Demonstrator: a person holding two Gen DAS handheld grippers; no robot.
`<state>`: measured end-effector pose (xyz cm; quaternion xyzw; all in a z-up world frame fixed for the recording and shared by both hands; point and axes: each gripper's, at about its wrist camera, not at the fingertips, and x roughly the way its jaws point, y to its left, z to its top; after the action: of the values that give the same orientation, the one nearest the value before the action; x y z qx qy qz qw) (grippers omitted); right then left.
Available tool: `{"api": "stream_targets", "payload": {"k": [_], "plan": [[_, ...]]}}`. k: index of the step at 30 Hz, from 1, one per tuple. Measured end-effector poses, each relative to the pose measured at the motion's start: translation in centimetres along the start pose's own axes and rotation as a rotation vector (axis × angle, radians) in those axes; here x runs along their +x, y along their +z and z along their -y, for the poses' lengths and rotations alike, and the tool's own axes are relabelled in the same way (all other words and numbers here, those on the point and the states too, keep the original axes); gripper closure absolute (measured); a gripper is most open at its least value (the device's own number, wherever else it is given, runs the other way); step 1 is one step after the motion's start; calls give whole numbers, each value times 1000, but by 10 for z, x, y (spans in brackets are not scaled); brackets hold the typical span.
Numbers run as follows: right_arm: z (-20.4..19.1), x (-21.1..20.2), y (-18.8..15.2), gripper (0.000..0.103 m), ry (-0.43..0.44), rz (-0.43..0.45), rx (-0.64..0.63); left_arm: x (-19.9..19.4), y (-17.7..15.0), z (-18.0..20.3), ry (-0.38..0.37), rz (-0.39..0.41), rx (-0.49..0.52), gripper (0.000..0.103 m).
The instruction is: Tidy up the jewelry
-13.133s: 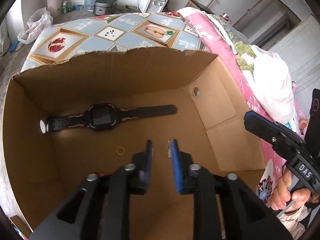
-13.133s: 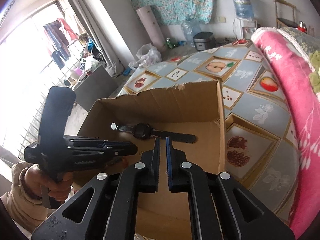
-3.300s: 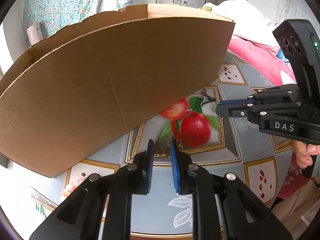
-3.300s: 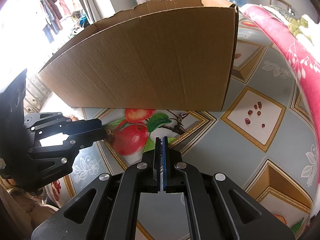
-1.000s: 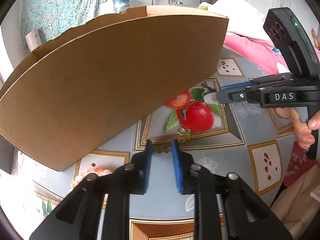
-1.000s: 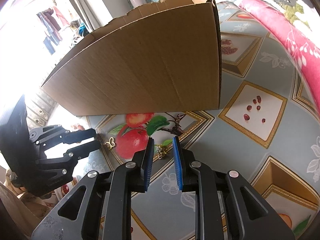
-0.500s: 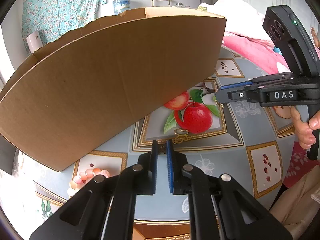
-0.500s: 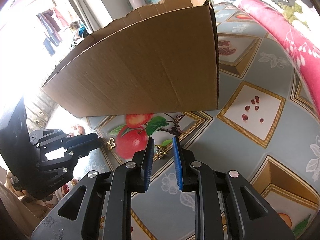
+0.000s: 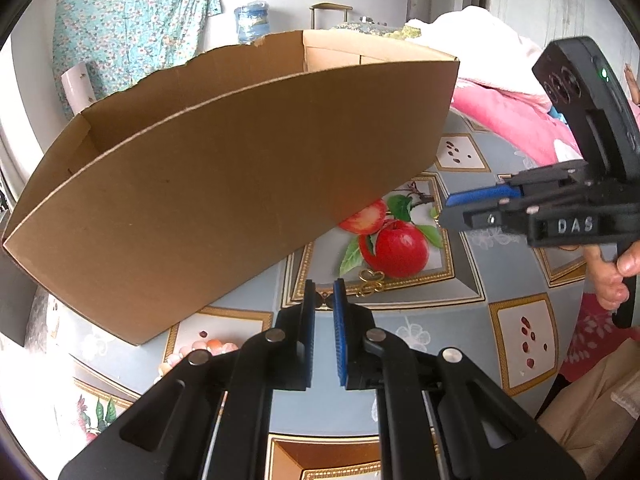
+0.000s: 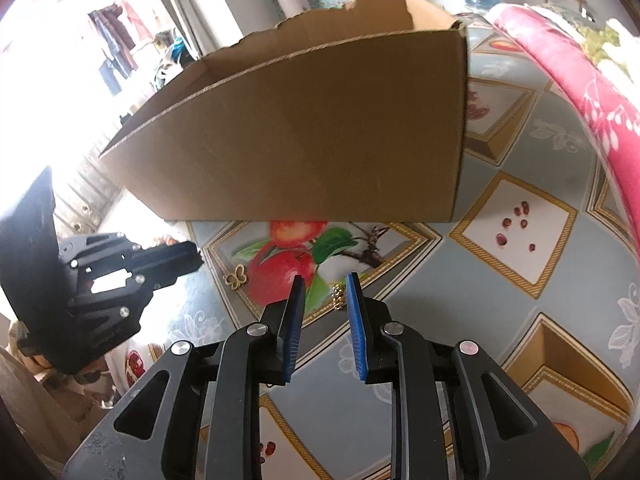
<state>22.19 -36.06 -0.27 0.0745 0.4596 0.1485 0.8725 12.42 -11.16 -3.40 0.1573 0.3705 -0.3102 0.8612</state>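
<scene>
An open cardboard box [image 9: 224, 184] [image 10: 320, 128] stands on the fruit-print tablecloth [image 9: 472, 320], its near wall facing me. My left gripper [image 9: 323, 292] is low over the cloth in front of it, shut on a small gold piece [image 9: 323, 301] pinched at the tips. A gold butterfly charm [image 9: 370, 280] [image 10: 237, 276] lies just beyond it by the printed apple. My right gripper [image 10: 322, 282] stands open, with a small gold beaded earring [image 10: 339, 294] lying on the cloth between its tips, closer to the right finger. Each gripper shows in the other's view: the right gripper [image 9: 444, 216] and the left gripper [image 10: 194, 258].
A string of pink beads [image 9: 200, 347] lies on the cloth, partly hidden under my left gripper. A pink blanket [image 10: 580, 80] [image 9: 512, 116] runs along the right side of the table. A person's hand [image 9: 612, 276] holds the right gripper's handle.
The left gripper's jaws have narrowed and now pinch the small gold piece. The right gripper's gap looks the same. Neither hand has shifted noticeably.
</scene>
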Motion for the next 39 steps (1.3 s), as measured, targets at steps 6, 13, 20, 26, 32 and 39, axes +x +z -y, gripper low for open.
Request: {"api": "stream_targets", "payload": {"k": [6, 13, 20, 26, 32, 39], "plan": [[-4, 6, 1, 80, -56, -2, -12, -8, 3, -4, 11, 20, -9, 95], [-19, 14, -2, 102, -126, -7, -93, -22, 9, -7, 24, 50, -23, 95], [-11, -12, 3, 103, -34, 76, 4, -49, 13, -5, 24, 103, -35, 95], [-2, -52, 15, 103, 57, 181, 55, -81, 20, -1, 2, 167, -44, 95], [-11, -90, 36, 103, 151, 280, 48, -110, 35, 2, -40, 228, -53, 95], [-34, -110, 89, 103, 228, 365, -79, -128, 78, -18, -143, 288, -69, 95]]}}
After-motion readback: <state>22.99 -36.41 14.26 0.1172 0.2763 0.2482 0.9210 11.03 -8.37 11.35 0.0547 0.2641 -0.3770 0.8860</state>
